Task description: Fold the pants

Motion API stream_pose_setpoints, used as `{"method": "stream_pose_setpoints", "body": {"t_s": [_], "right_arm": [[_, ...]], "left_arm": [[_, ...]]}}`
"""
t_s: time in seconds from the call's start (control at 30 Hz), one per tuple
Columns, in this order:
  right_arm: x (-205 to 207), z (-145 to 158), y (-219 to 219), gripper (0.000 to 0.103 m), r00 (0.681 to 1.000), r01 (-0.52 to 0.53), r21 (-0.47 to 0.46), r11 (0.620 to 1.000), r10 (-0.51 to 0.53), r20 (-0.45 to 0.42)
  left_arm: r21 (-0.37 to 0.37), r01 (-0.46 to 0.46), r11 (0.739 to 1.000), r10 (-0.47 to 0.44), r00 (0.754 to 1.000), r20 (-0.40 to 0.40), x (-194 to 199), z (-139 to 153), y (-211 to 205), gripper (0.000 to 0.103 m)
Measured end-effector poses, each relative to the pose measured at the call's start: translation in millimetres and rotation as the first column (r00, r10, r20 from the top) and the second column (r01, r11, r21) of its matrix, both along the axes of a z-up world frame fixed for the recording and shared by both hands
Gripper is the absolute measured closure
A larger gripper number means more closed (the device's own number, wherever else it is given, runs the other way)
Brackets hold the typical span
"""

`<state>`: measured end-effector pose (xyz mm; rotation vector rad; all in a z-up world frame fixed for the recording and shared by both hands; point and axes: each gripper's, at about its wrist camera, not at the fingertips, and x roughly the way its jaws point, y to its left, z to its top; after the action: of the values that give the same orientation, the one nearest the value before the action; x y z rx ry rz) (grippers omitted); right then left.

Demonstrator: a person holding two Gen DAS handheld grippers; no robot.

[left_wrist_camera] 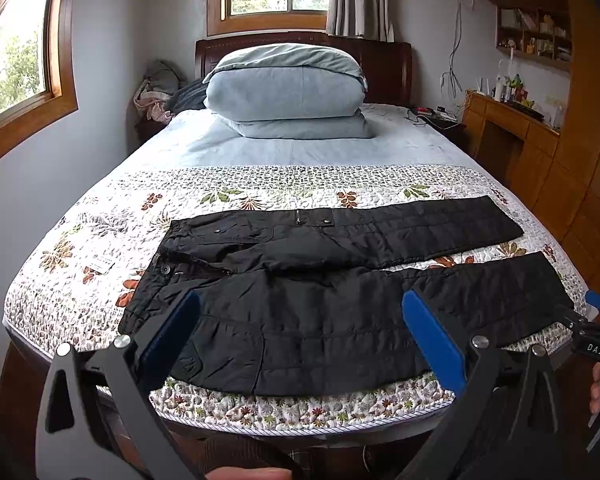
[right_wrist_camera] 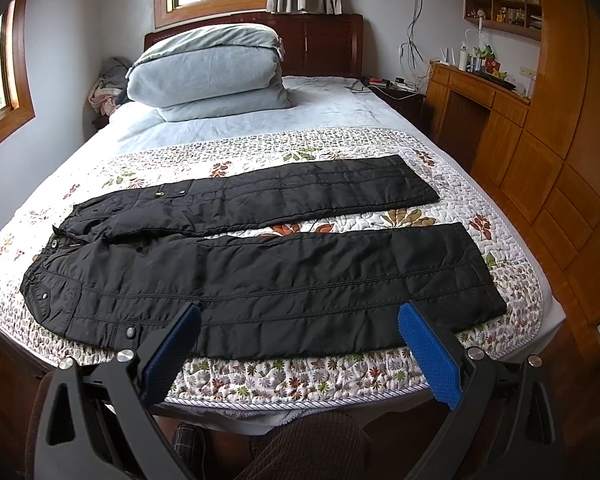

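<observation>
- Black quilted pants (right_wrist_camera: 260, 276) lie flat across the near end of the bed (right_wrist_camera: 380, 380), waist left, both legs spread apart to the right; no fold made yet, so all folding remains.
- One pair of pants, two legs.
- Two grippers: left gripper (left_wrist_camera: 300, 320) and right gripper (right_wrist_camera: 300, 328) both gape wide, holding nothing, hovering at the near edge.

Bed (right_wrist_camera: 512, 280) with floral quilt (right_wrist_camera: 340, 376), black pants (right_wrist_camera: 260, 280), folded duvet (right_wrist_camera: 208, 76)
</observation>
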<state>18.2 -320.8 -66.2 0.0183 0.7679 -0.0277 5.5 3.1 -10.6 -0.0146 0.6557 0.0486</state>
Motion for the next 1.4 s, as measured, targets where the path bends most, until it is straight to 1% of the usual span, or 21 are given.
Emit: {"method": "stream_pose_setpoints", "body": {"t_s": [0.6,1.4], "right_arm": [[0.3,1.1,-2.2,0.003,1.0,0.006,0.005,1.0,-0.006,0.003],[0.4,-0.6,-1.0,0.003,1.0,0.001,0.009,1.0,-0.001,0.0]], "left_arm": [[0.016,-0.008,1.0,0.008,1.0,0.001,0.9,-1.2,2.5,0.002],[0.015,-0.006,1.0,0.006,1.0,-0.006,1.8,-0.9,1.0,0.002]]}}
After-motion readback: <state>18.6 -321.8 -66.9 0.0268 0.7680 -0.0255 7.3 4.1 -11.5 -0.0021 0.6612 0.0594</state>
